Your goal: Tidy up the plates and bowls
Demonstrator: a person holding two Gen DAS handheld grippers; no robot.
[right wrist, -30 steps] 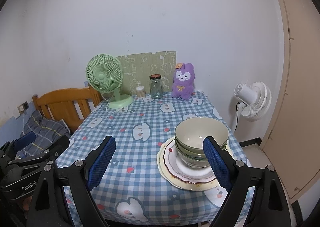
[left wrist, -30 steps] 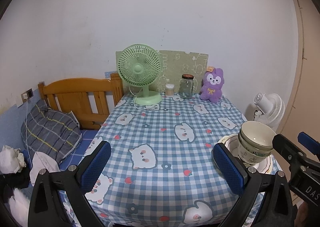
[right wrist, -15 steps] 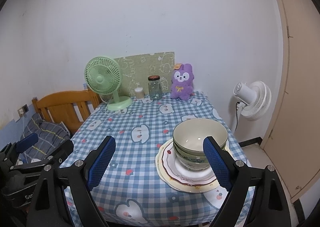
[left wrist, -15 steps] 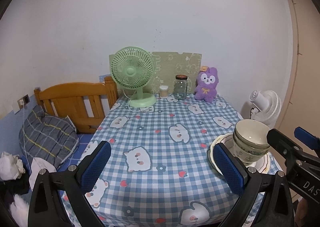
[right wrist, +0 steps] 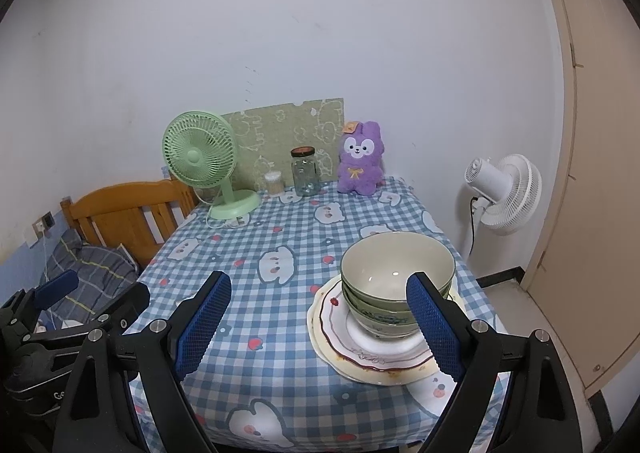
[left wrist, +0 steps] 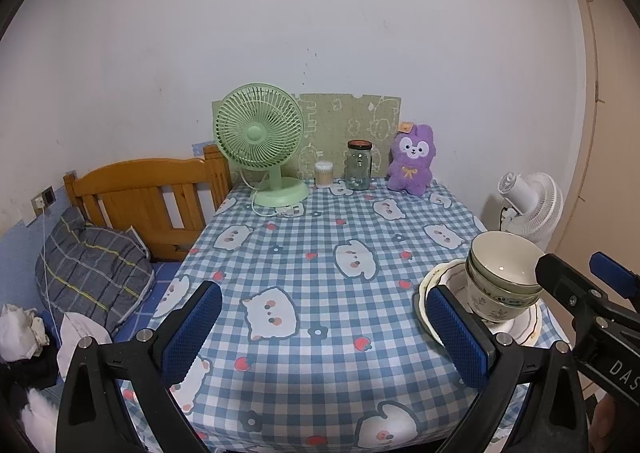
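Your left gripper (left wrist: pixel 324 337) and right gripper (right wrist: pixel 320 329): jaws spread, holding nothing. Bowls (right wrist: pixel 384 277) sit stacked on plates (right wrist: pixel 360 349) at the worktop's (right wrist: pixel 280 333) near right corner.

The bowls (right wrist: pixel 396 285) sit nested one inside the other on a stack of plates (right wrist: pixel 360 349), near the front right corner of the table (right wrist: pixel 280 333). At the back of the table stand a fan (right wrist: pixel 204 165) on the left, then a small pot (right wrist: pixel 273 182), a jar (right wrist: pixel 305 172) and a soft toy (right wrist: pixel 360 165) to its right
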